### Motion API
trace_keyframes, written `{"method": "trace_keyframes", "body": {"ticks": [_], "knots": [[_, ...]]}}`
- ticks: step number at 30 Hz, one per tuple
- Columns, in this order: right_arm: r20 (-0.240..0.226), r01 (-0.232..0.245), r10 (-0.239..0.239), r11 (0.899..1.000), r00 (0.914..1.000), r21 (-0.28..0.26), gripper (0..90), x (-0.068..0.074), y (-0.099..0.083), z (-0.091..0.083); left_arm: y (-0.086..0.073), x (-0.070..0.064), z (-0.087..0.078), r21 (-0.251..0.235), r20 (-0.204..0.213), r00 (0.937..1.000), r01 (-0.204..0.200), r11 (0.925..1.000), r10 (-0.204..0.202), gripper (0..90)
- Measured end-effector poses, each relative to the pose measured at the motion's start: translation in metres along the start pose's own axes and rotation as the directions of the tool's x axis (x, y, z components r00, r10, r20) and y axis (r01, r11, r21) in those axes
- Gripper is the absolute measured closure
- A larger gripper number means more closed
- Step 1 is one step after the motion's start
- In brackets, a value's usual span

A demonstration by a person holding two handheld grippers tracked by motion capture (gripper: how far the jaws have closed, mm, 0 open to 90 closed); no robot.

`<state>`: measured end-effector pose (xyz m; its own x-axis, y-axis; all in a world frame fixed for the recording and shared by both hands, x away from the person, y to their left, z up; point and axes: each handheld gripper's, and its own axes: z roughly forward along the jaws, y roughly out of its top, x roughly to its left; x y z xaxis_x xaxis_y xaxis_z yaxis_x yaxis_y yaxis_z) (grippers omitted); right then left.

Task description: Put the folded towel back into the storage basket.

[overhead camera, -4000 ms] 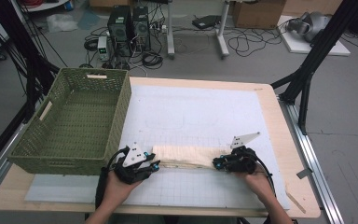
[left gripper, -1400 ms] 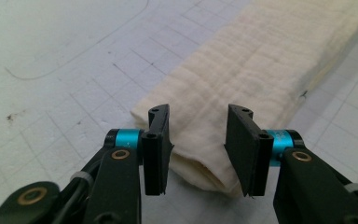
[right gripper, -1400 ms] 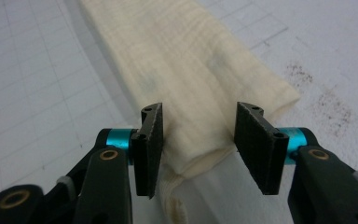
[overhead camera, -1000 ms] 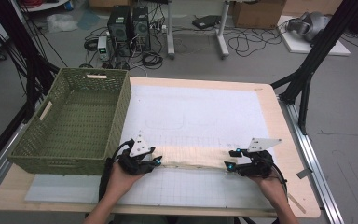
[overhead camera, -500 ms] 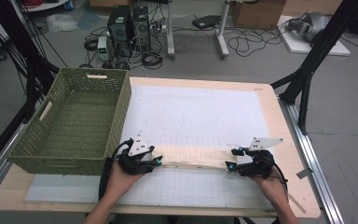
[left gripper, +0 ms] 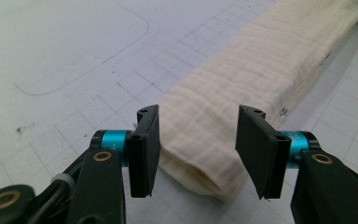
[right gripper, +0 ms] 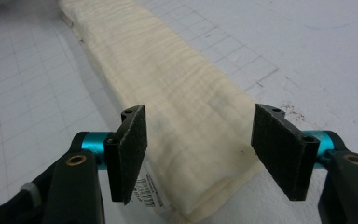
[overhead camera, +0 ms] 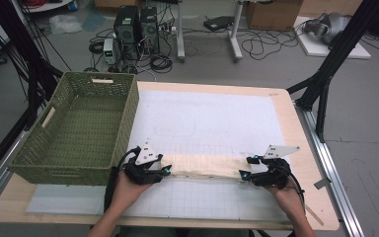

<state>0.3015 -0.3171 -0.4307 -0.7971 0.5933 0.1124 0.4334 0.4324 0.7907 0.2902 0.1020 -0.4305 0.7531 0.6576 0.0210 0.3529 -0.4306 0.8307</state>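
Note:
A cream cloth (overhead camera: 205, 166), folded into a long narrow strip, lies flat across the near part of the white gridded mat (overhead camera: 212, 123). My left gripper (overhead camera: 164, 170) is at the strip's left end, open, its jaws astride the folded end of the cloth (left gripper: 214, 135). My right gripper (overhead camera: 244, 174) is at the strip's right end, also open, with the cloth (right gripper: 186, 121) end lying between its jaws and a small label (right gripper: 147, 193) showing by the near jaw. Neither gripper grips the fabric.
A green woven basket (overhead camera: 123, 123) stands at the left of the table, close to my left gripper. The wooden table edge (overhead camera: 321, 197) runs just right of my right hand. Beyond the table are computers, cables and black frame legs on the floor.
Four seconds ago the grippers were closer together on the strip. Over the last second both hands have stayed nearly still at the strip's ends.

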Motion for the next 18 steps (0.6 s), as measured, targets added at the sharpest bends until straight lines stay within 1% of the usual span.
{"method": "trace_keyframes", "body": {"ticks": [4,6,8,12,14,15,16,18], "knots": [[0.005,-0.007,0.007,1.000,1.0000,-0.001,35.1,-0.0012,-0.0007,-0.0002,-0.0014,0.0013,0.0001,0.013,-0.004,0.9999,0.009,0.9999,-0.009,50.4],[0.010,-0.011,0.011,1.000,0.9999,0.005,34.9,-0.0017,-0.0011,-0.0004,-0.0021,0.0021,0.0011,0.029,-0.005,0.9999,0.011,0.9995,-0.011,50.4],[0.012,-0.014,0.014,1.000,0.9998,0.007,34.4,-0.0021,-0.0018,-0.0002,-0.0030,0.0019,0.0018,0.039,-0.015,0.9998,0.016,0.9991,-0.016,50.1],[0.027,-0.024,0.024,1.000,0.9994,0.011,34.3,-0.0036,-0.0040,-0.0010,-0.0046,0.0002,0.0028,0.055,-0.020,0.9996,0.022,0.9982,-0.021,49.8],[0.032,-0.036,0.035,0.999,0.9989,0.024,33.9,-0.0045,-0.0051,-0.0004,-0.0052,0.0001,0.0039,0.060,-0.021,0.9995,0.023,0.9979,-0.022,49.8],[0.035,-0.034,0.033,0.999,0.9989,0.026,33.9,-0.0053,-0.0054,0.0001,-0.0054,0.0002,0.0044,0.065,-0.020,0.9995,0.024,0.9976,-0.023,50.0],[0.035,-0.036,0.035,0.999,0.9988,0.027,33.9,-0.0054,-0.0054,0.0004,-0.0059,0.0007,0.0057,0.068,-0.023,0.9994,0.027,0.9973,-0.026,50.3],[0.050,-0.034,0.032,0.999,0.9982,0.033,33.9,-0.0058,-0.0055,0.0011,-0.0069,0.0014,0.0083,0.076,-0.025,0.9990,0.040,0.9963,-0.038,50.3]]}}
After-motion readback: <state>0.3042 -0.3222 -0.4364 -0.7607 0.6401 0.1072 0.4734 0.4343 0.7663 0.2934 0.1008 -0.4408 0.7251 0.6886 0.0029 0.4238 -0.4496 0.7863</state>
